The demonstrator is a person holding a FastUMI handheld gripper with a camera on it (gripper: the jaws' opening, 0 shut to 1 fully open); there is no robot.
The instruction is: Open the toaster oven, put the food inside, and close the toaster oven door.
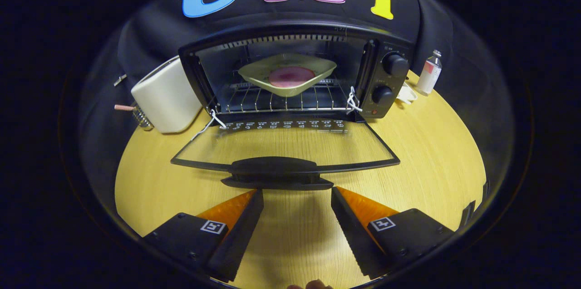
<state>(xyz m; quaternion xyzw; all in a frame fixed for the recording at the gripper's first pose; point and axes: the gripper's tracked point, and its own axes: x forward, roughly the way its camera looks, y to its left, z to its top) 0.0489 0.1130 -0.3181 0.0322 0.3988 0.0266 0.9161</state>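
The black toaster oven (386, 75) stands at the back of the wooden table with its glass door (286, 146) folded down flat toward me. Inside, on the wire rack (254, 100), rests a pale square dish (317, 67) holding a round pink slice of food (290, 76). The door's black handle (277, 173) lies just ahead of my fingertips. My gripper (297, 191) is open, with bare table between its fingers and nothing held.
A cream-coloured appliance (165, 96) stands left of the oven. To the oven's right are a small white cup (406, 94) and a clear bottle (430, 73). The wooden table (431, 153) stretches out on both sides of the door.
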